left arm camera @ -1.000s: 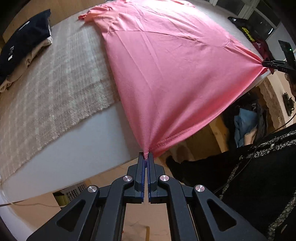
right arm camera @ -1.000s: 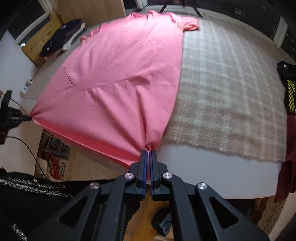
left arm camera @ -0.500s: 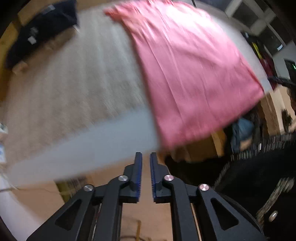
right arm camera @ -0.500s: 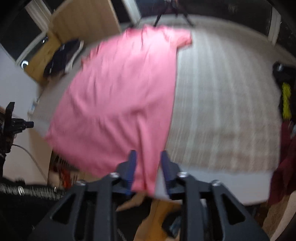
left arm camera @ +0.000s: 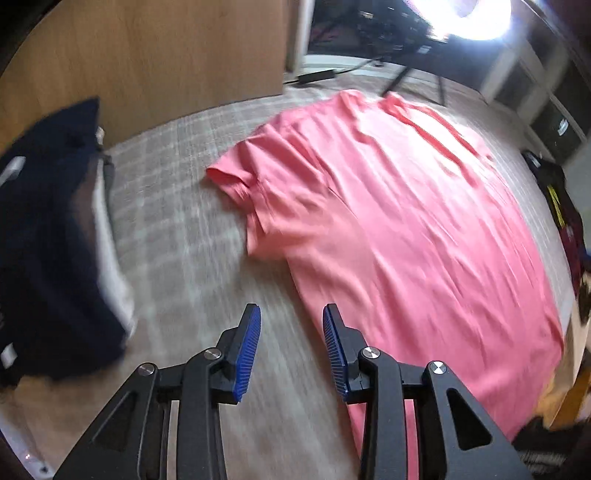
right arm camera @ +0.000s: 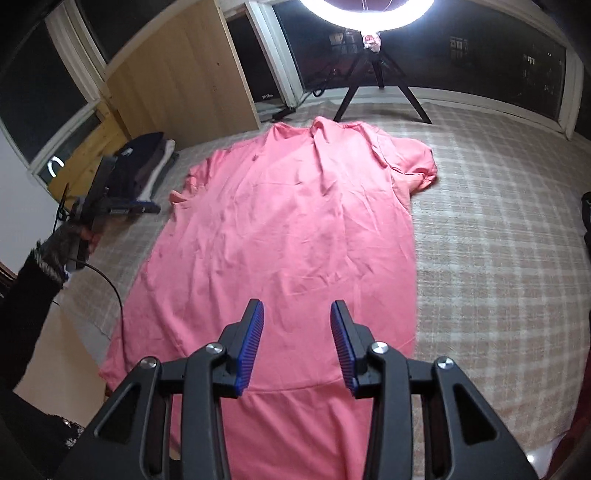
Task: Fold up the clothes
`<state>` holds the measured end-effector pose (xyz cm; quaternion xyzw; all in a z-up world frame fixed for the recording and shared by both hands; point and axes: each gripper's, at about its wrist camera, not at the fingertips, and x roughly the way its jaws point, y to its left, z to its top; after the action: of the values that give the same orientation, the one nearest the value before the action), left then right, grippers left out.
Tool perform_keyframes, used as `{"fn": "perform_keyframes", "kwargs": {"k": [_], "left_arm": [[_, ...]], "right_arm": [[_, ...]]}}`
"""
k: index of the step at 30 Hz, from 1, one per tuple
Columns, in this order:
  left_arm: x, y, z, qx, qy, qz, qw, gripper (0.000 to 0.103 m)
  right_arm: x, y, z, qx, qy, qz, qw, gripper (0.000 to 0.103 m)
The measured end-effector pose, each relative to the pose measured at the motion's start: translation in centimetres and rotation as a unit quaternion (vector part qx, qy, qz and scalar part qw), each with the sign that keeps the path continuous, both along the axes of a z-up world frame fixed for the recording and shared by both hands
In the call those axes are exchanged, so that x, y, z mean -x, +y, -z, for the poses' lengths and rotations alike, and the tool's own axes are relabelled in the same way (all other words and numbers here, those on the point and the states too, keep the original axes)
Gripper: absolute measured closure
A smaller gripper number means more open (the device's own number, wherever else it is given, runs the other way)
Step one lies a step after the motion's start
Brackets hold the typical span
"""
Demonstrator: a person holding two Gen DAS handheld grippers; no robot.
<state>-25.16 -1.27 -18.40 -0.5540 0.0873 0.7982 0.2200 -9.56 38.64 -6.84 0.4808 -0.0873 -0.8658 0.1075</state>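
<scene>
A pink short-sleeved shirt [left arm camera: 388, 229] [right arm camera: 295, 229] lies spread flat on the checked blanket [right arm camera: 498, 240], collar at the far end, hem nearest me and draping over the bed's edge. My left gripper [left arm camera: 291, 317] hovers over the blanket just off the shirt's left side. Its jaws are opening and nothing is between them. My right gripper [right arm camera: 297, 310] stands open above the lower middle of the shirt, holding nothing. In the right wrist view the left gripper [right arm camera: 147, 207] shows at the far left, held by a hand in a dark sleeve [right arm camera: 37, 273].
A stack of folded dark and white clothes [left arm camera: 48, 258] [right arm camera: 144, 162] sits at the bed's left. Dark garments [left arm camera: 561, 206] lie at the right edge. A ring light on a tripod [right arm camera: 369, 14] and a wooden panel [left arm camera: 147, 55] stand beyond the bed.
Both grippers let go of the shirt's hem corners and opened. The shirt dropped flat onto the bed. Both hands moved up over the bed, the left one swinging far toward the sleeve side.
</scene>
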Motion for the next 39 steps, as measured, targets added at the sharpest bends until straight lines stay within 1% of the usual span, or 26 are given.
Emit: {"fn": "perform_keyframes", "kwargs": {"k": [2, 7, 10, 13, 15, 18, 21, 22, 23, 24, 25, 27, 30, 32, 34, 36, 37, 38, 39], "left_arm": [[1.9, 0.6, 1.4, -0.002, -0.006, -0.005, 1.0, 0.07], [3.8, 1.7, 3.0, 0.006, -0.005, 0.006, 1.0, 0.07], [4.0, 2.1, 2.9, 0.011, 0.002, 0.014, 0.9998, 0.07], [4.0, 2.6, 2.6, 0.038, 0.019, 0.028, 0.9987, 0.07], [4.2, 2.6, 2.3, 0.045, 0.027, 0.027, 0.9983, 0.07], [4.1, 2.6, 1.9, 0.028, 0.019, 0.048, 0.9983, 0.07], [4.4, 2.8, 2.5, 0.043, 0.01, 0.059, 0.9973, 0.07], [4.6, 2.9, 2.8, 0.042, 0.007, 0.061, 0.9972, 0.072], [4.7, 3.0, 3.0, 0.044, 0.006, 0.063, 0.997, 0.082], [4.8, 3.0, 3.2, 0.046, 0.006, 0.065, 0.9968, 0.097], [4.9, 3.0, 3.4, 0.047, 0.005, 0.067, 0.9966, 0.1], [4.9, 2.9, 3.6, 0.049, 0.004, 0.072, 0.9962, 0.101], [4.7, 2.4, 3.0, 0.051, 0.012, 0.074, 0.9959, 0.101], [4.8, 1.3, 2.1, 0.051, 0.021, 0.062, 0.9966, 0.101], [4.9, 0.4, 1.4, 0.046, 0.031, 0.049, 0.9973, 0.101], [5.0, -0.3, 1.2, 0.029, 0.026, 0.047, 0.9981, 0.101], [5.0, -0.3, 1.6, 0.031, 0.019, 0.048, 0.9982, 0.101], [5.0, -0.1, 2.5, 0.053, 0.015, 0.052, 0.9971, 0.101], [5.1, -0.1, 3.2, 0.064, 0.012, 0.056, 0.9963, 0.101]], "right_arm": [[0.4, 0.1, 0.7, -0.004, -0.011, 0.002, 1.0, 0.066], [1.1, 1.8, 2.6, 0.006, -0.037, 0.026, 0.999, 0.066], [1.6, 2.4, 3.7, 0.012, -0.053, 0.035, 0.998, 0.066], [2.0, 2.6, 4.1, 0.011, -0.062, 0.035, 0.997, 0.066], [2.2, 2.7, 4.2, 0.013, -0.065, 0.034, 0.997, 0.066], [2.7, 2.7, 4.3, 0.014, -0.066, 0.038, 0.997, 0.066], [3.1, 2.6, 4.5, 0.015, -0.07, 0.039, 0.997, 0.066], [3.3, 2.6, 4.6, 0.015, -0.072, 0.039, 0.997, 0.066], [3.3, 2.5, 4.6, 0.013, -0.073, 0.037, 0.997, 0.066], [3.4, 2.4, 4.7, 0.011, -0.074, 0.035, 0.997, 0.066], [3.5, 2.3, 4.7, 0.01, -0.074, 0.033, 0.997, 0.066], [3.6, 2.2, 4.8, 0.007, -0.077, 0.031, 0.997, 0.066], [3.7, 2.6, 5.1, 0.004, -0.083, 0.036, 0.996, 0.066], [3.7, 2.8, 5.4, 0.005, -0.088, 0.04, 0.995, 0.066], [3.7, 3.0, 5.7, 0.005, -0.092, 0.043, 0.995, 0.066], [3.8, 3.0, 6.1, 0.003, -0.098, 0.042, 0.994, 0.066], [3.9, 2.9, 6.4, 0.002, -0.1, 0.042, 0.994, 0.066], [3.9, 2.9, 6.6, 0.001, -0.103, 0.042, 0.994, 0.066], [4.0, 2.9, 6.6, 0.001, -0.105, 0.042, 0.994, 0.066]]}}
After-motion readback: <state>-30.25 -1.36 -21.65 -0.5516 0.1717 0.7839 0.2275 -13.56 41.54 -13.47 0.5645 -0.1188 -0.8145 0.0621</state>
